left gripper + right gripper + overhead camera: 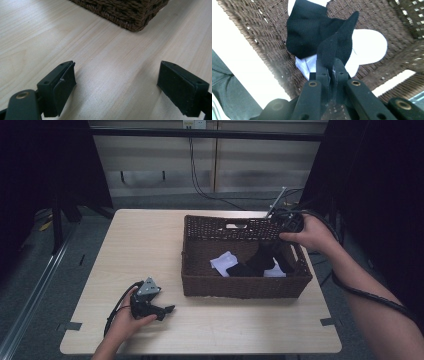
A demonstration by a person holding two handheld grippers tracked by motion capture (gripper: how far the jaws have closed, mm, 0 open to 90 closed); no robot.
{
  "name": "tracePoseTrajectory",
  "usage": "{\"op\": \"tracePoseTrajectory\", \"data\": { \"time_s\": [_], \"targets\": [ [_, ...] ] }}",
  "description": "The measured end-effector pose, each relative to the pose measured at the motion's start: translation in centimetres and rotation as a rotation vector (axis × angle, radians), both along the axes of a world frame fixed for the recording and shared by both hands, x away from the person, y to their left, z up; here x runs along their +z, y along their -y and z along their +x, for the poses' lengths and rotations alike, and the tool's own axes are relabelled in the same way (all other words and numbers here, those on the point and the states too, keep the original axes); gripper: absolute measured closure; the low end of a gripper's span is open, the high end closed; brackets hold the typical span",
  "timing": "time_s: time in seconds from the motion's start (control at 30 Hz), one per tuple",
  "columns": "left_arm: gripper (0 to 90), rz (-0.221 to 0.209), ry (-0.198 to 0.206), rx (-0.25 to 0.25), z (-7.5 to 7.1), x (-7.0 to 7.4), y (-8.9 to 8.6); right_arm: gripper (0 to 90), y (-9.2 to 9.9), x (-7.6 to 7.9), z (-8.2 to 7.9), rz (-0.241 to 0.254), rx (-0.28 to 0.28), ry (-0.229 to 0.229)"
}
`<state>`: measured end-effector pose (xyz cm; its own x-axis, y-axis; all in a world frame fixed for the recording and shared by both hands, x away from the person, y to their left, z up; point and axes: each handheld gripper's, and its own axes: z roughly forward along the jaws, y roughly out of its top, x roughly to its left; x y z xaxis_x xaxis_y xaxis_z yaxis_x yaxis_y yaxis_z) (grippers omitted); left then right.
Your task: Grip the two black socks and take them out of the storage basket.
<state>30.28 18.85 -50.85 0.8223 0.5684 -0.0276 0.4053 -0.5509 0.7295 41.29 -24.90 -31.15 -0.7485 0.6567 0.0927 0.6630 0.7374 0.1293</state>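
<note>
We had the right tool [331, 65] clamped on a black sock [312, 32], its jaws pinching the fabric and holding it hanging above the white socks [367, 47] inside the brown wicker basket [200, 227]. Our left tool [116, 82] rested on the bench [105, 55] near the basket, jaws wide with nothing between them.
</note>
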Motion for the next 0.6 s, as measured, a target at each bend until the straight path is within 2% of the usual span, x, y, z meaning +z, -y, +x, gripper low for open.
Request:
{"op": "tracePoseTrajectory", "data": {
  "time_s": [0.03, 0.27, 0.37, 0.47, 0.5, 0.6],
  "targets": [
    [14.1, -0.003, -0.004, 0.000, 0.0, 0.0, 0.0, 86.2, -0.1, 1.0, -0.2, 0.001, 0.002, 0.008],
    [14.1, -0.004, -0.004, 0.000, 0.0, 0.0, 0.0, 86.2, -0.1, 3.6, -0.9, -0.002, 0.022, 0.041],
    [14.1, 0.008, -0.002, -0.003, 0.0, 0.0, 0.0, 86.2, 0.0, 3.8, -1.0, 0.005, 0.022, 0.041],
    [14.1, 0.008, -0.002, -0.003, 0.0, 0.0, 0.0, 86.2, 0.2, 3.8, -0.9, -0.002, 0.014, 0.044],
    [14.1, 0.007, -0.003, -0.002, 0.0, 0.0, 0.0, 86.2, 0.3, 3.8, -0.9, 0.014, 0.010, 0.043],
    [14.2, 0.005, -0.004, -0.002, 0.0, 0.0, 0.0, 86.2, 0.4, 3.8, -0.9, 0.014, 0.010, 0.040]
  ]
}}
